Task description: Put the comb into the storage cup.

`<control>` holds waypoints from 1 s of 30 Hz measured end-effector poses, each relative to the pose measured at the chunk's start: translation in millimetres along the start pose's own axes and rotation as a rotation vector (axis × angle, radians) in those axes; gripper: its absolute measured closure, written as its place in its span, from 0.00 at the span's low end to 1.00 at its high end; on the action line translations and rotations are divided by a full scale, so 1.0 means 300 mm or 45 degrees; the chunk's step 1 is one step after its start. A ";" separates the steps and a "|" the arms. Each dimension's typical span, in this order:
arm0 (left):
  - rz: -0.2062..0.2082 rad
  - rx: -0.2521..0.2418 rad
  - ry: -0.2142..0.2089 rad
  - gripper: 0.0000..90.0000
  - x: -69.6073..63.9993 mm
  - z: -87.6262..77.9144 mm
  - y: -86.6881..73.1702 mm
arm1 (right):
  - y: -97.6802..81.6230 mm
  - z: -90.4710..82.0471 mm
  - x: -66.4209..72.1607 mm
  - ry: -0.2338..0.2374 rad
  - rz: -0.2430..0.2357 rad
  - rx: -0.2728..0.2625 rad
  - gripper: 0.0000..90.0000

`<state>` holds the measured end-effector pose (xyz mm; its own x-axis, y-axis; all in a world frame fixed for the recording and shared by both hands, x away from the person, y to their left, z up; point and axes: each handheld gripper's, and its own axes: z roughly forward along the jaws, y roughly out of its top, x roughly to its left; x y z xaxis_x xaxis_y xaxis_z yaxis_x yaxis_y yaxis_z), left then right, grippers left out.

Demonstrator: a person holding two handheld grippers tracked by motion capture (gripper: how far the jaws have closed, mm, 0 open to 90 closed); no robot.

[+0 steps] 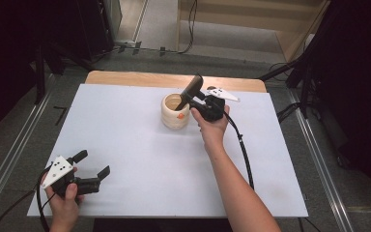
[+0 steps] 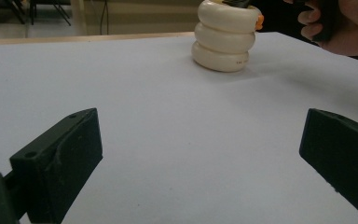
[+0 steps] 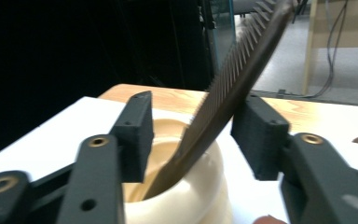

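Observation:
A cream ribbed cup [image 1: 175, 111] [image 2: 223, 37] [image 3: 182, 186] stands upright at the far middle of the white table top [image 1: 140, 159]. A dark brown comb [image 1: 189, 92] [image 3: 233, 88] stands in it, handle end down, leaning toward the upper right. My right gripper [image 1: 193, 100] [image 3: 196, 116] hovers at the cup's rim with its jaws apart. The comb passes between them, close against the right jaw and clear of the left one. My left gripper [image 1: 92, 163] [image 2: 200, 135] rests low at the near left corner, open wide with nothing between its jaws.
A small orange spot [image 1: 179, 116] [image 2: 259, 20] marks the cup's side near the rim. A strip of bare wood [image 1: 125, 77] runs along the table's far edge. Cables trail on the floor [image 1: 290, 108] at the right.

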<state>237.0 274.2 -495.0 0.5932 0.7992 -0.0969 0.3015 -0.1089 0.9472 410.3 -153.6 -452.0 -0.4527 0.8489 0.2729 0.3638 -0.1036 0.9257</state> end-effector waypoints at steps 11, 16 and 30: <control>0.003 -0.003 -0.001 0.00 -0.001 0.000 0.000 | -0.001 -0.063 -0.002 0.003 -0.061 0.000 0.39; 0.006 -0.003 0.000 0.00 -0.002 0.001 0.000 | -0.001 -0.097 -0.004 0.016 -0.056 0.015 0.34; 0.036 0.003 0.004 0.00 -0.009 0.005 0.000 | -0.021 -0.188 0.014 0.066 -0.133 0.042 0.01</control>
<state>236.5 271.1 -495.3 0.5993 0.7975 -0.0694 0.2864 -0.1325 0.9489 360.1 -178.7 -441.9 -0.5306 0.8262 0.1894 0.3384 0.0016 0.9410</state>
